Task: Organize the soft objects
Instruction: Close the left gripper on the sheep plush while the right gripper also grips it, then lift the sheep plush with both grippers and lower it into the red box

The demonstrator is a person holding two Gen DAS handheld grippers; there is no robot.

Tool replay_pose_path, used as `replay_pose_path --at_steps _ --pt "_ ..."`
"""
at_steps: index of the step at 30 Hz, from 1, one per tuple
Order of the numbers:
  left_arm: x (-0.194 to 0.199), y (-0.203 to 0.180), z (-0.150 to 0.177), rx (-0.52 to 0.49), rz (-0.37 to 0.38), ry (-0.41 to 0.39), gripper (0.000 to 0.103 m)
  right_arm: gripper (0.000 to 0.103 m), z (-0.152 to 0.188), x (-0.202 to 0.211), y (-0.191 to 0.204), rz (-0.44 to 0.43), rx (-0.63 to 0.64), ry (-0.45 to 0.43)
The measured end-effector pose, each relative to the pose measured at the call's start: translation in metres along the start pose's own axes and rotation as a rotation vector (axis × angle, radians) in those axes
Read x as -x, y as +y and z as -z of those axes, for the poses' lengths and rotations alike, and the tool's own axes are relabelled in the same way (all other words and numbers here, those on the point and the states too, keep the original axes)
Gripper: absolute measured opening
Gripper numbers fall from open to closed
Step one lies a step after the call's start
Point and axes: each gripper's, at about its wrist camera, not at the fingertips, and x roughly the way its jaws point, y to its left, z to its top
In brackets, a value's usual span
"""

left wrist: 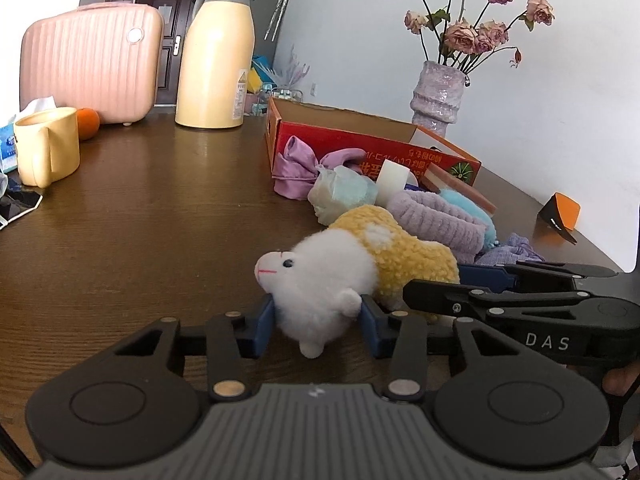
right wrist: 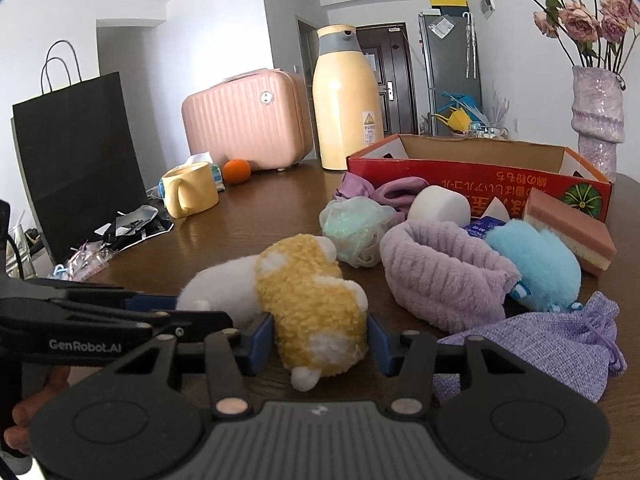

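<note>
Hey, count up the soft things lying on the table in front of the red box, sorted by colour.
Purple: 3 (satin bow, fuzzy headband, drawstring pouch)
Blue: 1 (fluffy plush)
Green: 1 (mesh puff)
White: 1 (foam sponge)
Pink: 1 (layered sponge)
Yellow-white: 1 (plush toy)
Total: 8

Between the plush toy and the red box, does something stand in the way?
Yes. The green mesh sponge, the purple cloth and the white foam block lie on the table between the plush toy and the red box.

Plush sheep [left wrist: 340, 280] (white head, yellow body) lying on table.
</note>
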Motion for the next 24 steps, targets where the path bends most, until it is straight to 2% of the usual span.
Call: replay_pose_path --at_steps 9,15,20,24 --pt "0.017 -0.018 -0.005 -0.035 0.048 -0.040 0.042 0.043 0.001 0.028 0.004 0.033 0.023 -0.058" --pt "0.029 -0.044 -0.022 -0.097 0.091 -0.111 0.042 0.043 -0.001 0.064 0.001 0.073 0.020 -0.134" --pt "0.014 -0.063 -0.065 -0.169 0.109 -0.162 0.042 0.043 -0.024 0.078 -0.017 0.096 0.013 -0.187" --pt "-0.026 -0.069 -0.117 -0.212 0.133 -0.202 0.042 0.043 -0.062 0.069 -0.043 0.129 0.020 -0.226"
